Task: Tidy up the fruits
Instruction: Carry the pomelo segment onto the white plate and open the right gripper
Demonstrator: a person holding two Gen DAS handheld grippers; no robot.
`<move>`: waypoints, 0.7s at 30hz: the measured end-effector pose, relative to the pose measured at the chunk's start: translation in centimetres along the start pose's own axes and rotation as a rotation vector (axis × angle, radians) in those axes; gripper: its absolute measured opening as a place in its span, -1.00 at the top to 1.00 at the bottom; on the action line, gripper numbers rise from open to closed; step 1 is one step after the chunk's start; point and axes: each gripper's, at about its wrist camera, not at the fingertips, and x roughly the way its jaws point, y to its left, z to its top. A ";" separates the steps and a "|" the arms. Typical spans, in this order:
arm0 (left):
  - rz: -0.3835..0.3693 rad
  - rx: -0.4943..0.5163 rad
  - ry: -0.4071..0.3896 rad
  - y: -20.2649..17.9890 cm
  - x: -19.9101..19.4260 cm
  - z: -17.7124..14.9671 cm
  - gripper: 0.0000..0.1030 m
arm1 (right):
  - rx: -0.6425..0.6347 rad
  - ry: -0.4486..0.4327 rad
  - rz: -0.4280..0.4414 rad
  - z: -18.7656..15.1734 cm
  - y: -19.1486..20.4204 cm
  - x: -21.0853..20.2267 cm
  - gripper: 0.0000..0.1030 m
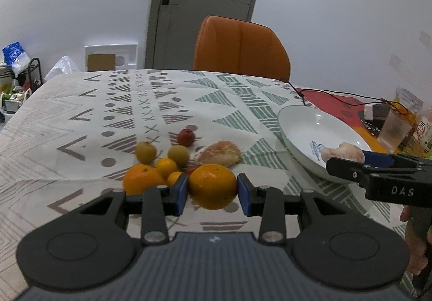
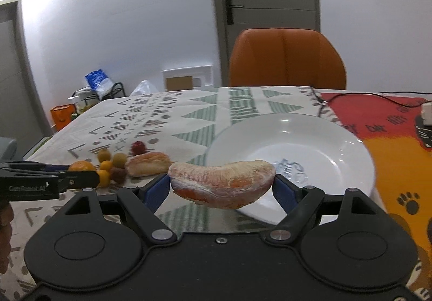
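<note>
Left wrist view shows the left gripper (image 1: 212, 191) with its blue pads closed against both sides of an orange (image 1: 212, 185), which looks lifted just clear of the cloth (image 1: 67, 123), though I cannot be sure it is off the surface. Behind it the pile sits near the tabletop's near-left part: a second orange (image 1: 141, 179), two kumquats (image 1: 166, 167), two yellow-green fruits (image 1: 178, 155), a red berry (image 1: 186, 137) and a peeled wedge (image 1: 220, 153) lying on the cloth.

The right gripper (image 2: 222, 184) holds a pomelo wedge (image 2: 222, 183) end to end, its fingers spread wide around it, over the near rim of the plate (image 2: 324, 139). The plate stands toward the tabletop's right side and is bare apart from its printed logo.

By my reading the task is barely under way: nothing rests on the plate, two fruits are in hand, and the rest of the pile waits on the cloth. The wedge seems closest to being set down; the orange has the width of the cloth to cross.

Both grippers are held low and roughly level, pointing toward the far edge and the chair (image 1: 240, 47). The right one reaches in from the right with the person's hand (image 1: 417, 247) visible behind it.
</note>
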 end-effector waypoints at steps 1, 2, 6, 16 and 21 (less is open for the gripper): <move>-0.003 0.003 0.000 -0.2 0.2 0.1 0.27 | 0.005 -0.001 -0.007 -0.1 -0.3 0.0 -0.55; -0.006 0.006 0.000 -0.4 0.3 0.2 0.27 | 0.010 0.000 -0.015 -0.1 -0.7 -0.1 -0.55; -0.018 0.017 0.000 -1.0 0.6 0.4 0.27 | 0.023 0.000 -0.043 -0.3 -1.7 -0.1 -0.55; -0.049 0.066 -0.010 -3.3 1.5 1.6 0.27 | 0.050 -0.016 -0.092 -0.3 -4.0 0.1 -0.56; -0.059 0.083 -0.012 -4.2 2.1 2.1 0.27 | 0.061 -0.023 -0.105 -0.5 -4.6 0.2 -0.64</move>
